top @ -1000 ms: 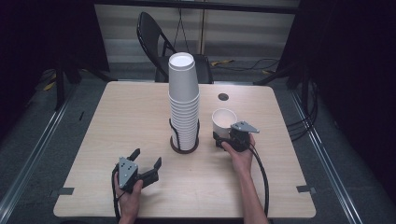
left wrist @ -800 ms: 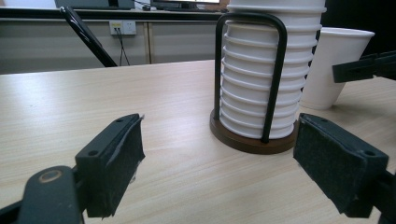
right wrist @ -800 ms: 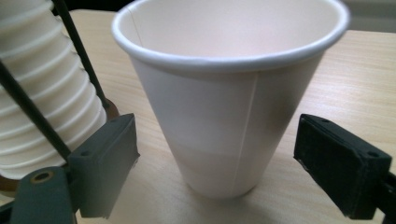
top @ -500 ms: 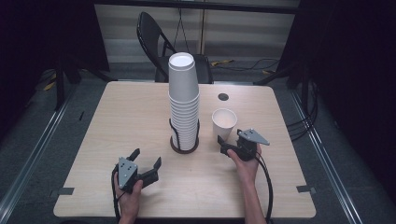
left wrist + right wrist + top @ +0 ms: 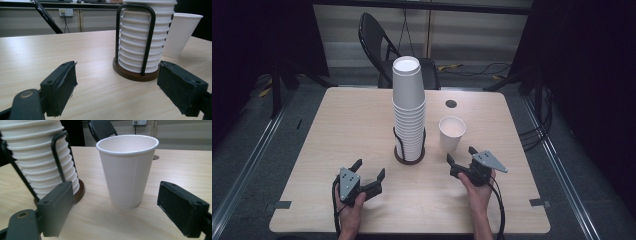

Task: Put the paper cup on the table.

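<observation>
Table [image 5: 337, 125] carries all. Cup stack [image 5: 408, 107] in wire holder, centre of surface. Single paper cup [image 5: 451, 133] upright just right of stack. Right gripper [image 5: 459, 159] spread, empty, near cup, toward near edge. Left gripper [image 5: 369, 171] spread, empty, near edge.

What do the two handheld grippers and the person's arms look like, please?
The left gripper and right gripper are dark grey with two blocky black jaws faced in flat black pads. Each carries a grey three-cornered plate and trails a black cable. The forearms are bare, no sleeves in view.
</observation>
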